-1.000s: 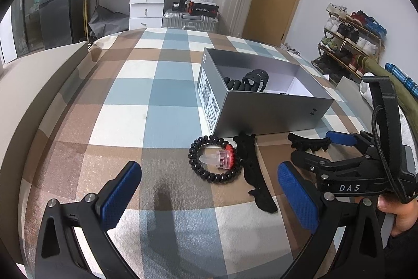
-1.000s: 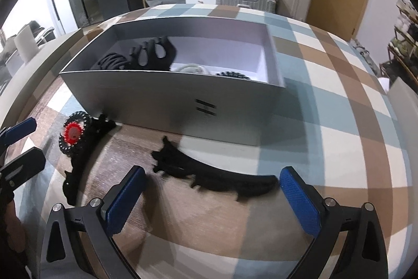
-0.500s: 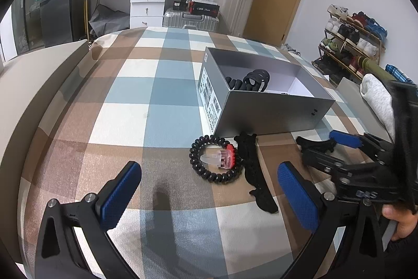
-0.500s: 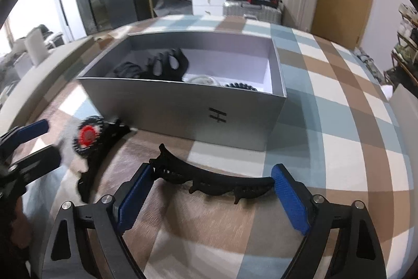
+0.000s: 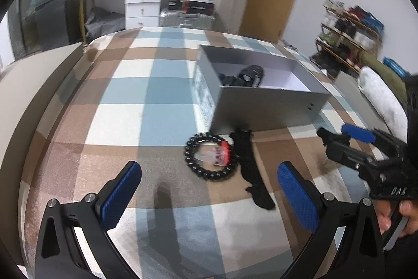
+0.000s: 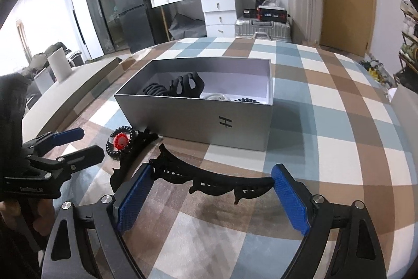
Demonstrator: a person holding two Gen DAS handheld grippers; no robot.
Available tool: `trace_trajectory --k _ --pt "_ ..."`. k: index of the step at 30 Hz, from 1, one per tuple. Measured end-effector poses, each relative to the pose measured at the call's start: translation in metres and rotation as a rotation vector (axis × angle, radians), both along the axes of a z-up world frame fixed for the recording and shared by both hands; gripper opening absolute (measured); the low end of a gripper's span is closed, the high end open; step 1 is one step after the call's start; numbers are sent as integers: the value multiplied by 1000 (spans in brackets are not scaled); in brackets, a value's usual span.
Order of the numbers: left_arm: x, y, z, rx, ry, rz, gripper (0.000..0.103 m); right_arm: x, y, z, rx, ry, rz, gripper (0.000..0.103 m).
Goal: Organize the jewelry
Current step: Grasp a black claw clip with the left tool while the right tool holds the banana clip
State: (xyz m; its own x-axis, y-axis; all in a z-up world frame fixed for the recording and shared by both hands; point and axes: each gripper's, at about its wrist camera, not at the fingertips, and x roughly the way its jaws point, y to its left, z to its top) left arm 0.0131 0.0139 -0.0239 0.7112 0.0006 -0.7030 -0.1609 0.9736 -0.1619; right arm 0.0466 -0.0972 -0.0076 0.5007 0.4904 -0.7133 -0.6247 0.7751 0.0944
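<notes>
Several pieces already in box. We hold long clip endwise in right gripper, box at 12 o'clock. Left gripper wide, empty; coil tie and second clip on bed, still to box.

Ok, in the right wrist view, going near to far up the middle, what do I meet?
Right gripper, holding the long black clip between its pads → grey box → black claw clip inside the box → silver suitcase → white dresser.
</notes>
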Motion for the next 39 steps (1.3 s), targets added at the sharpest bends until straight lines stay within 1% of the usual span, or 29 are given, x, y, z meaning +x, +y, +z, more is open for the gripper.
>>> trace_trajectory --k 3,7,11,15,18,21,24,26,31,34,37,39 --pt "4 -2 -3 36 33 12 101 -1 -4 2 17 4 4 92" --pt "5 6 -5 24 54 38 101 -1 -7 5 27 4 4 92" --pt "5 14 -5 40 66 80 101 -1 -7 4 29 11 5 92" --pt "5 24 -7 51 81 138 101 -2 -6 2 22 13 6 92" --pt "5 32 -10 43 101 172 101 -1 -5 0 18 23 5 92" --pt "9 33 -15 32 133 180 101 -3 -3 0 16 21 12 92" --pt "11 31 -17 51 157 182 101 -3 -2 2 15 16 15 92" --pt "10 31 -17 48 157 183 102 -3 -2 2 17 17 16 92" --pt "6 39 -16 26 148 233 101 -4 -2 3 15 17 18 92" --pt "5 41 -16 34 155 248 101 -4 -2 4 17 20 19 92" --pt "2 37 -12 26 136 231 101 -5 -2 5 14 16 23 92" --pt "-3 29 -5 19 91 184 101 -5 -2 6 16 14 21 92"
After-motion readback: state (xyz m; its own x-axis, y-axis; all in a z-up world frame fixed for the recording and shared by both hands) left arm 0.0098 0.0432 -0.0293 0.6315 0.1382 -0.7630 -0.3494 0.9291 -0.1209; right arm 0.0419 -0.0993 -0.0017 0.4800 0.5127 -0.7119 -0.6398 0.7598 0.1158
